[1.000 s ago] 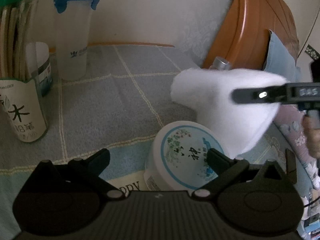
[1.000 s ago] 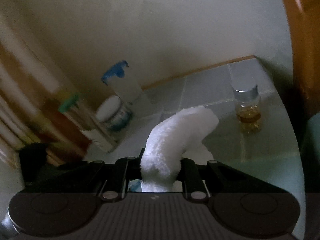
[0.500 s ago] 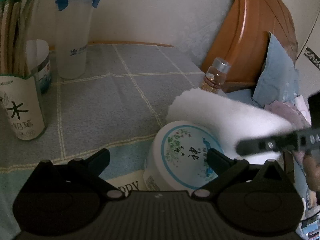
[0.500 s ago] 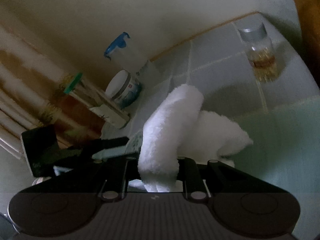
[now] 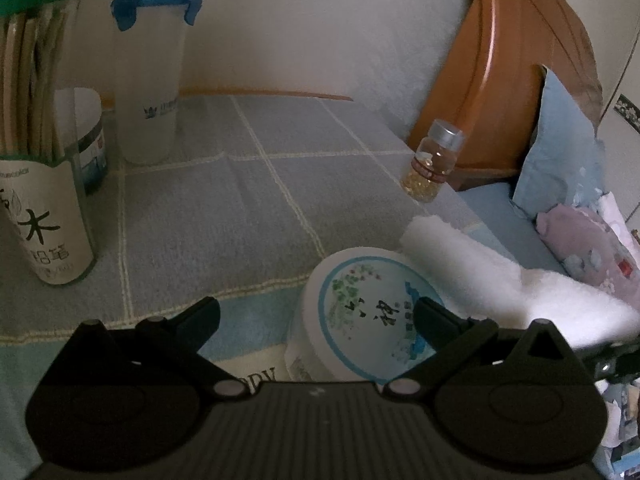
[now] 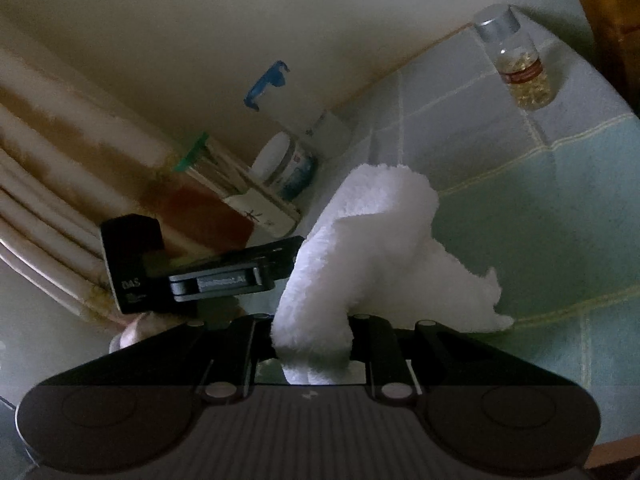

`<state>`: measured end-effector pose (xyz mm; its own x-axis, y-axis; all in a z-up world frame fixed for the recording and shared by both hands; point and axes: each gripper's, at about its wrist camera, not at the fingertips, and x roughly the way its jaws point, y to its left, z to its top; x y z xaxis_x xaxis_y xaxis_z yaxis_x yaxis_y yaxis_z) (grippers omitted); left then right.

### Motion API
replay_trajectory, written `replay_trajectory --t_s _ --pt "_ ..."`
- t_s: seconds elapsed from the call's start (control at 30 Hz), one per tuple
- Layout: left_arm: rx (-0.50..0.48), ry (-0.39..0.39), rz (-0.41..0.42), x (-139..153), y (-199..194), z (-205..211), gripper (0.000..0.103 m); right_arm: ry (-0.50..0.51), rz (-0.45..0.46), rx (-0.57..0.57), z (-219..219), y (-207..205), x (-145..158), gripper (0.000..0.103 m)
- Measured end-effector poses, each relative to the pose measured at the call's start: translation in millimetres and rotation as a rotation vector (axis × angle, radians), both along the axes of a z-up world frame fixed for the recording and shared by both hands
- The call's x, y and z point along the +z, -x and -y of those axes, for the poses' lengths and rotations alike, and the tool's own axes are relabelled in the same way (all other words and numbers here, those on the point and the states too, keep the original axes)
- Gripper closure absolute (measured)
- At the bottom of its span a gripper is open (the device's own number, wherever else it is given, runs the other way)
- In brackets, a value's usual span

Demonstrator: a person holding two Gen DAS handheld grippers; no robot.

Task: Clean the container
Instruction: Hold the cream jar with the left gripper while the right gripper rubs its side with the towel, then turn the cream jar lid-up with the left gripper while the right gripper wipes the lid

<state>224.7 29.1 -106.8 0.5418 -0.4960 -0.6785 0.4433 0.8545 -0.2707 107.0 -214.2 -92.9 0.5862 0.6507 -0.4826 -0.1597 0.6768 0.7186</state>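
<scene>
A round white jar (image 5: 360,316) with a blue-ringed printed lid stands on the checked cloth, close in front of my left gripper (image 5: 316,312). The left jaws are wide open; the jar sits by the right finger (image 5: 436,316). My right gripper (image 6: 312,320) is shut on a fluffy white cloth (image 6: 360,248). In the left wrist view the white cloth (image 5: 500,280) lies against the jar's right side and back rim. The jar itself is hidden behind the cloth in the right wrist view, where the left gripper's body (image 6: 192,272) shows at left.
A tall pencil tube with a green lid (image 5: 36,140), a small jar (image 5: 86,136) and a tall clear canister with a blue lid (image 5: 150,76) stand at back left. A small glass bottle of yellow capsules (image 5: 434,162) stands at right, near the wooden headboard (image 5: 516,60) and pillows (image 5: 560,152).
The right gripper has brought the white cloth down and to the right, from above the jar to resting against its right side. The left gripper and jar have stayed put.
</scene>
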Motion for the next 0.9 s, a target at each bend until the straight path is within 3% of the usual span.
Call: replay_trajectory --t_s 0.23,0.7,0.9 --pt "-0.038 0.069 0.059 10.9 16.0 10.0 0.000 0.007 0.069 -0.096 23.6 15.4 15.1 0.083" --pt "0.039 -0.206 0.169 -2.3 34.1 68.2 0.000 -0.009 0.118 -0.167 47.4 27.9 20.1 0.082" --pt "0.115 -0.259 0.176 -8.6 34.4 76.3 0.003 -0.011 0.123 -0.172 51.6 31.0 16.5 0.082"
